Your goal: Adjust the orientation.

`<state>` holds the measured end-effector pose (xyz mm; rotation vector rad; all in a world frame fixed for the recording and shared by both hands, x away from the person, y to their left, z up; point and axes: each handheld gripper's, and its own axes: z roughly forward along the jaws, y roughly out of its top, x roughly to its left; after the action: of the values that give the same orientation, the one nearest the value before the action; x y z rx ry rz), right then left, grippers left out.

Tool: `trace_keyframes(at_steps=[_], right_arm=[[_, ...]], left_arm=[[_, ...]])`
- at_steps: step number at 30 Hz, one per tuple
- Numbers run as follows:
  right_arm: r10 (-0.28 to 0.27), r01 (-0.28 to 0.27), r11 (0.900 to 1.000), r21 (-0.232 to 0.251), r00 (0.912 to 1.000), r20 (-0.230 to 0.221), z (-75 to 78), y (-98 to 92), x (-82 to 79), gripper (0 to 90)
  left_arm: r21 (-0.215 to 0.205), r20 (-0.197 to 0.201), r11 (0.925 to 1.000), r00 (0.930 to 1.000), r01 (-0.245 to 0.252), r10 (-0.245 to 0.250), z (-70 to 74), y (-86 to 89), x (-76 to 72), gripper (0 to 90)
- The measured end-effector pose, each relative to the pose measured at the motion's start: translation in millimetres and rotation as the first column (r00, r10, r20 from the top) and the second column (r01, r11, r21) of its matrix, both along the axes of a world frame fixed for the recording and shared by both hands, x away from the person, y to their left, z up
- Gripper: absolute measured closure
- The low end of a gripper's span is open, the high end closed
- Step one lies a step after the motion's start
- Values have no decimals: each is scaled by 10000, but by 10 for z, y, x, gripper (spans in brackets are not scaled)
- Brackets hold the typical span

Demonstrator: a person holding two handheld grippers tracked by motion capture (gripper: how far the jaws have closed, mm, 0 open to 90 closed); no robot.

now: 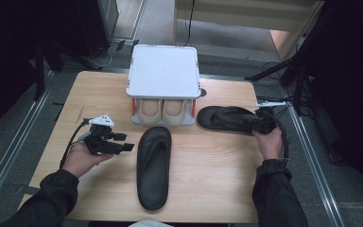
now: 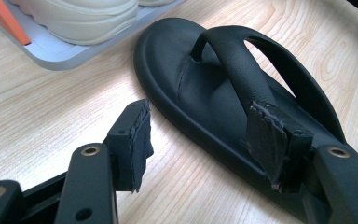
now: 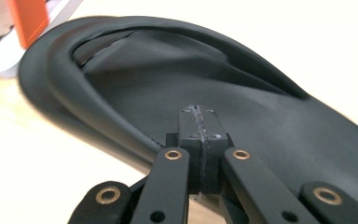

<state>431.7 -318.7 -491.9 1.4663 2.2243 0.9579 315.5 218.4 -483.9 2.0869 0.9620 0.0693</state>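
Two black flip-flops lie on the wooden table [image 1: 208,170]. One flip-flop [image 1: 153,165] is in the middle, toe toward the shoe rack. My left gripper [image 1: 124,142] is held just left of it, open. In the left gripper view that flip-flop [image 2: 223,88] has its near rim between the spread pads [image 2: 135,140], which do not touch it. The other flip-flop [image 1: 227,118] lies crosswise at the right. My right gripper [image 1: 256,124] is at its near-right end. In the right gripper view the pads [image 3: 199,135] are pressed together over that flip-flop's sole [image 3: 177,79], with nothing visible between them.
A shoe rack with a white top [image 1: 163,71] stands at the back centre, with a pair of beige shoes [image 1: 163,109] on its lower shelf [image 2: 60,58] and orange posts [image 3: 25,18]. Cables and dark stands crowd the floor at the right table edge.
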Motion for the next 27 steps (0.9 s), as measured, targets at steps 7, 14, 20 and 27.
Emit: trace_keyframes(at_steps=[7,14,20,27], right_arm=[[82,-82,9998,172,10000,-2,-12,23,-196,900],[120,-134,9992,376,9993,365,50,-23,-233,891],[810,-866,9903,1087,9952,550,153,-20,-240,659],[1317,-1348,9867,907,9905,395,136,95,-254,559]], left_arm=[[-10,12,10000,10000,38,-38,3,-10,12,410],[61,34,10000,10000,65,-65,1,-28,23,410],[58,71,10000,10000,-23,22,10,-8,25,410],[77,75,10000,10000,12,-13,16,-3,21,409]])
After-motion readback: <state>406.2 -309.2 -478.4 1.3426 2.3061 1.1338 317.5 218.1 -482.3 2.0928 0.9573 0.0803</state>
